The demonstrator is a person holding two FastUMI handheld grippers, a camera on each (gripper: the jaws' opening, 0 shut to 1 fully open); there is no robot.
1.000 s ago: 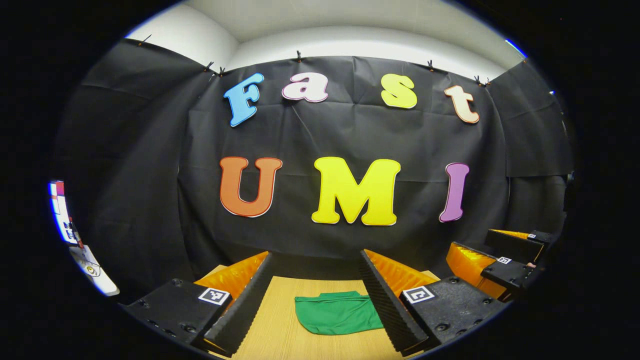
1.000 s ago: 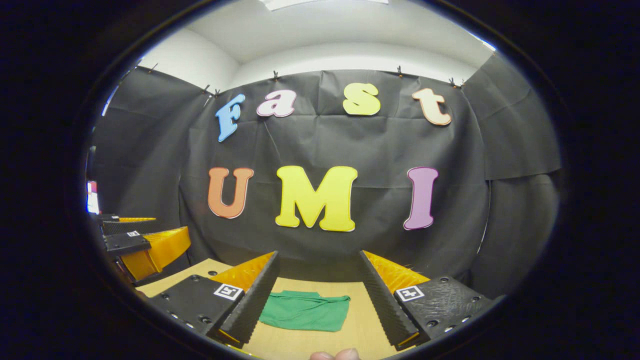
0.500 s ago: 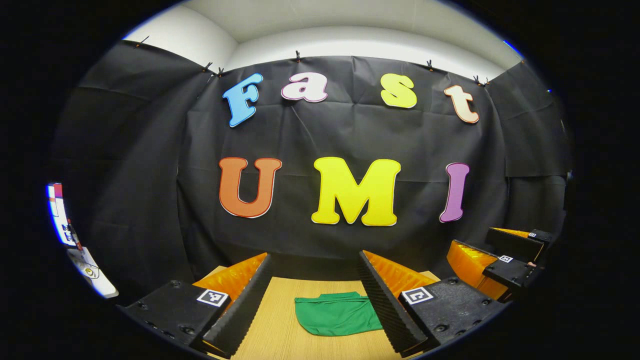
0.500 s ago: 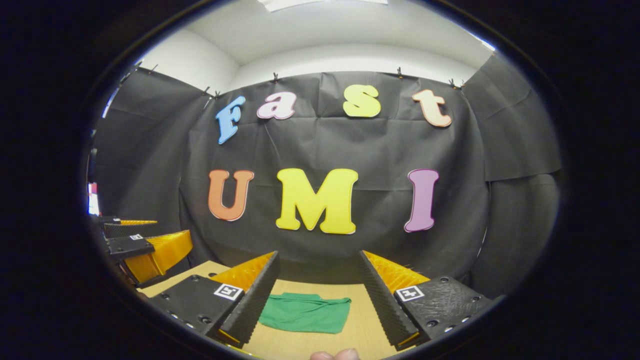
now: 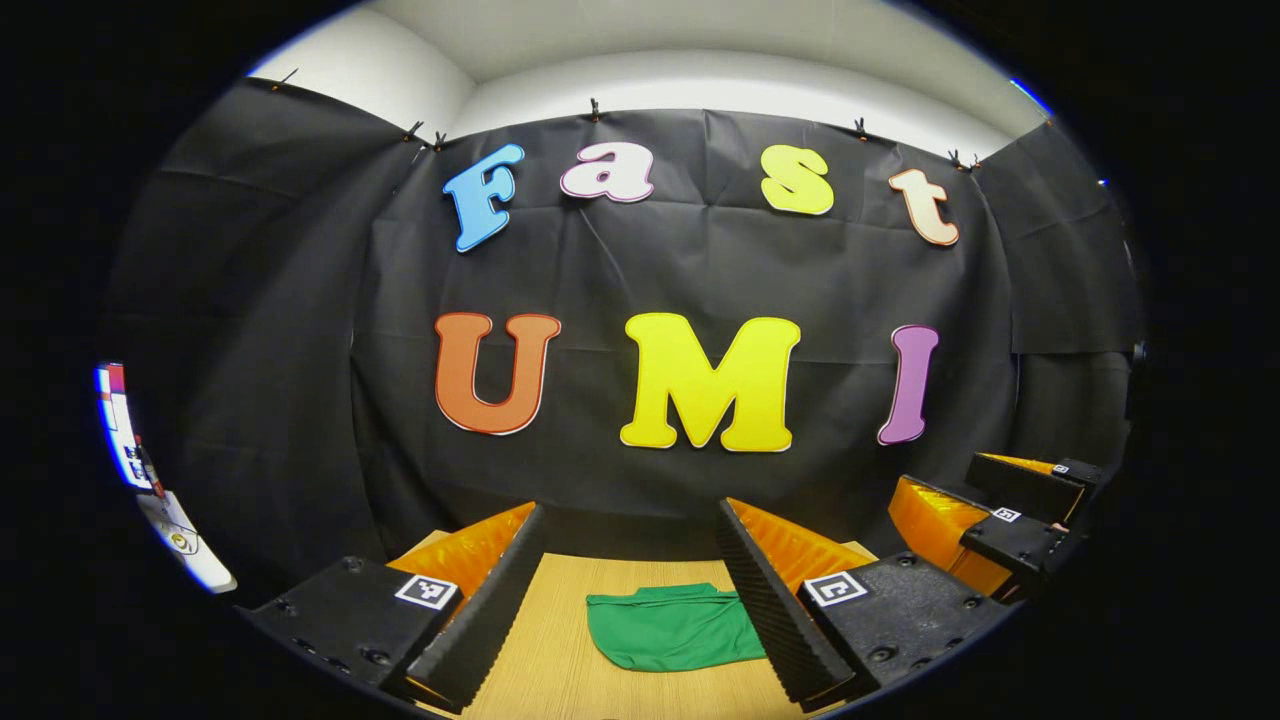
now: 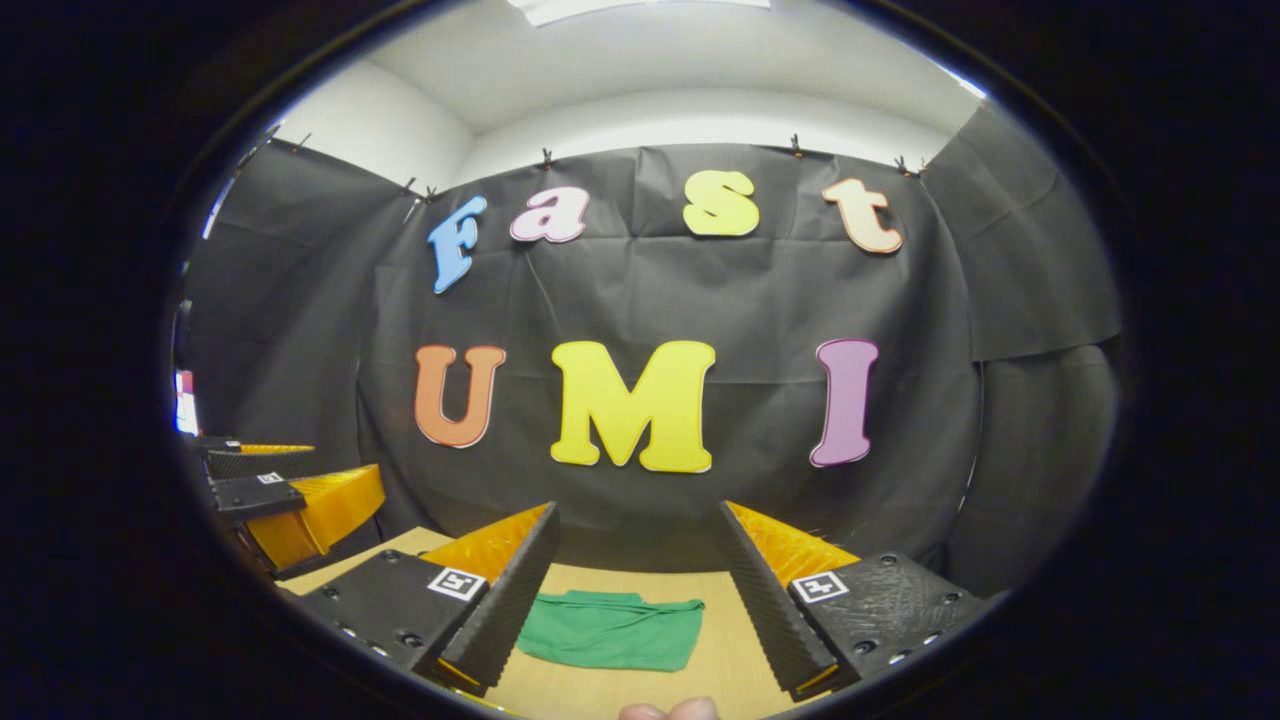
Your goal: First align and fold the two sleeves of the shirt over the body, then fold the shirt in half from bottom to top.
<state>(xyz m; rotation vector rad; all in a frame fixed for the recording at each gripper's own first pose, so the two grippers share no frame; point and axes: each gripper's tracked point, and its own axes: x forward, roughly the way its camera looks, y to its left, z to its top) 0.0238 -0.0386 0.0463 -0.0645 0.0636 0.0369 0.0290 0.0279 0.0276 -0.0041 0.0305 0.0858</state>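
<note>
Nothing moved, shirt [image 5: 672, 627] ahead of open tongs [image 5: 630, 610]

The left tool [image 5: 632, 610] is held above the worktop [image 5: 560, 660] with its two fingers spread wide and nothing between them. Beyond the fingertips, a green shirt [image 5: 672, 628] lies flat on the wood as a compact folded bundle; its right part is hidden behind the right finger [image 5: 770, 600]. Off to the right, farther away, the right tool [image 5: 985, 520] hangs in the air above the worktop's edge, well apart from the shirt. The booth's black cloth wall [image 5: 300, 400] rises behind.
</note>
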